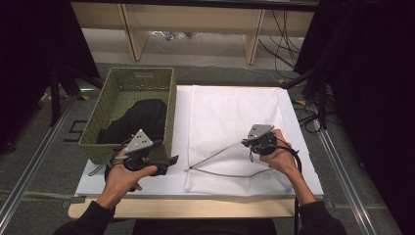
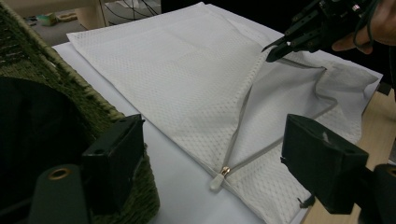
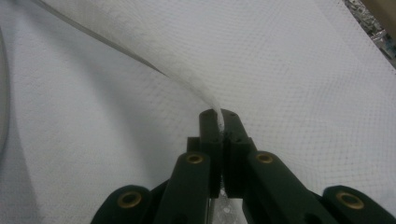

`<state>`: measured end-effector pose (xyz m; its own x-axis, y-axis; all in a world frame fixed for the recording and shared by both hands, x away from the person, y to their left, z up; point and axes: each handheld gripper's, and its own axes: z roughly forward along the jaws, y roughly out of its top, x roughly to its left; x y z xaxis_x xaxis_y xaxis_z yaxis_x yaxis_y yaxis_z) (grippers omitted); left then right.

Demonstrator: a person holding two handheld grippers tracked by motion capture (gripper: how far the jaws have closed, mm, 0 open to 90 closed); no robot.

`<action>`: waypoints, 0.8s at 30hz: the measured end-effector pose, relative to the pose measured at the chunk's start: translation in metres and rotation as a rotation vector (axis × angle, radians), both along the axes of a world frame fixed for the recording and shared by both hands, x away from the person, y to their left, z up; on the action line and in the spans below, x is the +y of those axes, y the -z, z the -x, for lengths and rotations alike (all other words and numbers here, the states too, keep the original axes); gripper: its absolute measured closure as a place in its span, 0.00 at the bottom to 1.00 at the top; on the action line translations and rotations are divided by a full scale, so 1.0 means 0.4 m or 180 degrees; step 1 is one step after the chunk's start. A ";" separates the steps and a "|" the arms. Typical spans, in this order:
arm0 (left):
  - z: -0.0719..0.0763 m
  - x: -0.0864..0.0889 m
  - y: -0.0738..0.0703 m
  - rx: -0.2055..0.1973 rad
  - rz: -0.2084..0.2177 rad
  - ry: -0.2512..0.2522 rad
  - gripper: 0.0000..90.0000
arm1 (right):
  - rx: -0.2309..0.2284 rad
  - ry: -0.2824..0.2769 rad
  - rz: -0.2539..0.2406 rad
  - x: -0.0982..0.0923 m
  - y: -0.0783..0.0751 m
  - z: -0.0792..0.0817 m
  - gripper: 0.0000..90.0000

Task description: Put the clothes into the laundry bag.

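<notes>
A white mesh zip bag (image 1: 230, 117) lies flat on the white table top, its zipper undone along the near edge. My right gripper (image 1: 245, 142) is shut on the bag's upper zipper edge (image 3: 212, 105) and holds it raised off the lower layer, so the mouth gapes. The zipper pull (image 2: 219, 179) rests at the bag's near left corner. My left gripper (image 1: 169, 160) stands open and holds nothing, at the front right corner of a green wicker basket (image 1: 103, 117). A black garment (image 1: 142, 120) lies inside that basket.
The basket takes up the table's left side, and the bag covers the middle and right. A wooden table edge (image 1: 195, 205) runs along the front. Cables (image 1: 313, 112) lie on the floor at the right, and wooden furniture legs (image 1: 132, 34) stand beyond the table.
</notes>
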<state>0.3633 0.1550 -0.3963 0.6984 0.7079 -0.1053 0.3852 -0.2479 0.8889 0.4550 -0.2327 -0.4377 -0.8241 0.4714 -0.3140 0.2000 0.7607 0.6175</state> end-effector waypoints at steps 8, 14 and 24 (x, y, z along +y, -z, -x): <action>-0.044 0.065 -0.054 -0.0076 -0.0135 -0.0122 0.17 | -0.0025 -0.0003 -0.0002 -0.002 -0.015 -0.004 1.00; -0.100 0.143 -0.082 -0.0007 -0.0147 -0.0306 0.17 | -0.0031 -0.0003 -0.0039 0.000 -0.028 -0.007 1.00; -0.240 0.230 -0.061 0.0151 -0.0654 -0.0487 0.20 | -0.0108 -0.0030 -0.0047 0.000 -0.047 -0.014 1.00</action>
